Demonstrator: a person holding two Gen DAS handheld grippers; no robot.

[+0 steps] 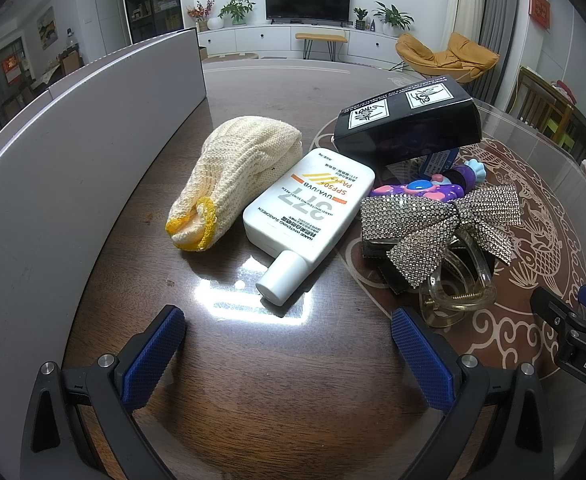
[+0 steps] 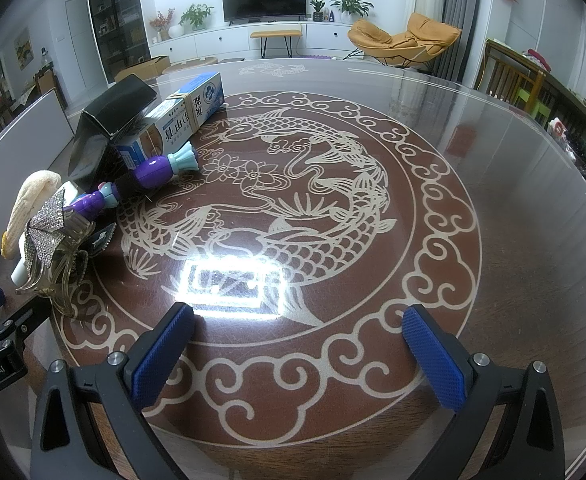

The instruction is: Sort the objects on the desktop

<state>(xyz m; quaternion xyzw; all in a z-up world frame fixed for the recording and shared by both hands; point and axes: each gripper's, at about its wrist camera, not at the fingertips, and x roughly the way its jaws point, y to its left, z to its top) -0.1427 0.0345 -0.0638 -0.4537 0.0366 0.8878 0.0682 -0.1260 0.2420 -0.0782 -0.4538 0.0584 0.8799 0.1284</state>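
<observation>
White sunscreen bottle (image 1: 307, 212) lies just ahead of empty left gripper (image 1: 289, 354).

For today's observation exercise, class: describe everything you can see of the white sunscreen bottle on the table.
The sunscreen bottle is flat, white and plastic-looking, with a round white cap closed. It lies on its back on the dark table, cap pointing toward the left gripper, which is open and apart from it. Grey "377", "SPF50+" and orange stripes read upside down from this view. The knitted glove lies against its left side. The right wrist view shows only its cap behind the hair clip.
</observation>
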